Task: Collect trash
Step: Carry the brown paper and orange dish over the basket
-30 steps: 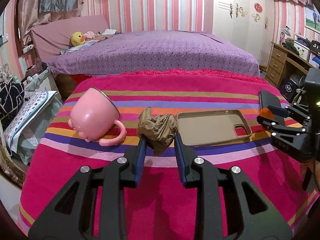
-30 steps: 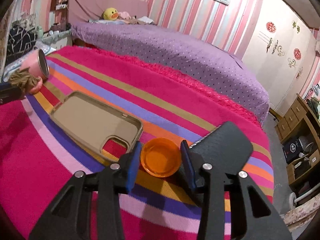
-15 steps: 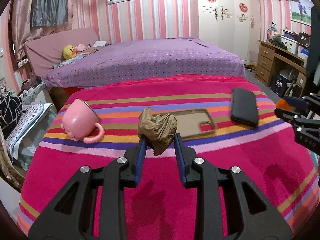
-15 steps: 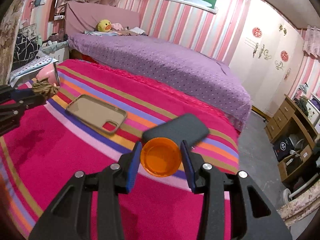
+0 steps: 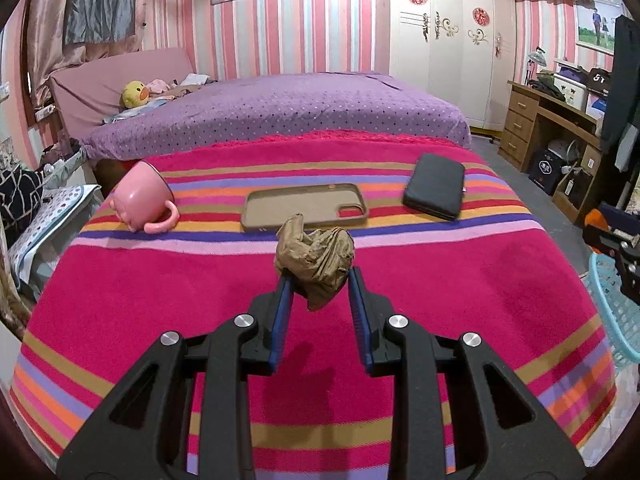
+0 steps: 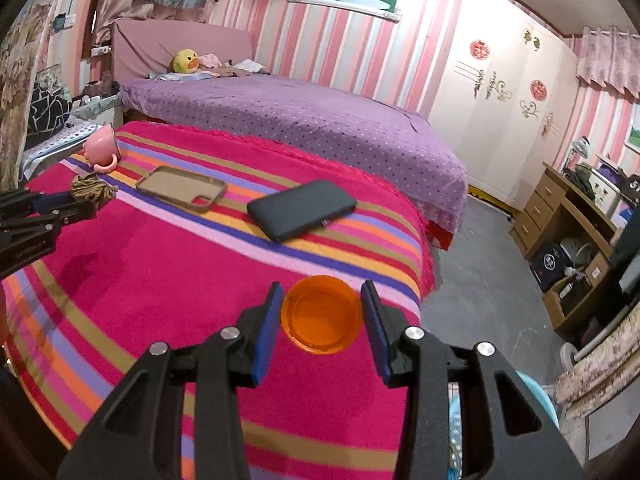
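Above a striped blanket [image 5: 400, 272] on the bed, the left hand-held gripper [image 5: 320, 280] pinches a crumpled brown paper wad [image 5: 316, 256] between its blue pads. The right hand-held gripper [image 6: 322, 312] clamps an orange cap [image 6: 322, 314] (open side facing the camera). Behind lie a tipped pink mug [image 5: 142, 200], a tan phone case [image 5: 304, 206] and a black pouch [image 5: 434, 186]. A turquoise basket [image 5: 616, 312] stands beside the bed.

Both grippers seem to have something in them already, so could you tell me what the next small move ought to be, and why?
Probably carry both loads on toward the blue basket beside the bed. The left gripper is shut on the crumpled brown paper and the right gripper on the orange cap, both lifted clear of the striped blanket. The mug, phone case and black wallet do not look like trash.
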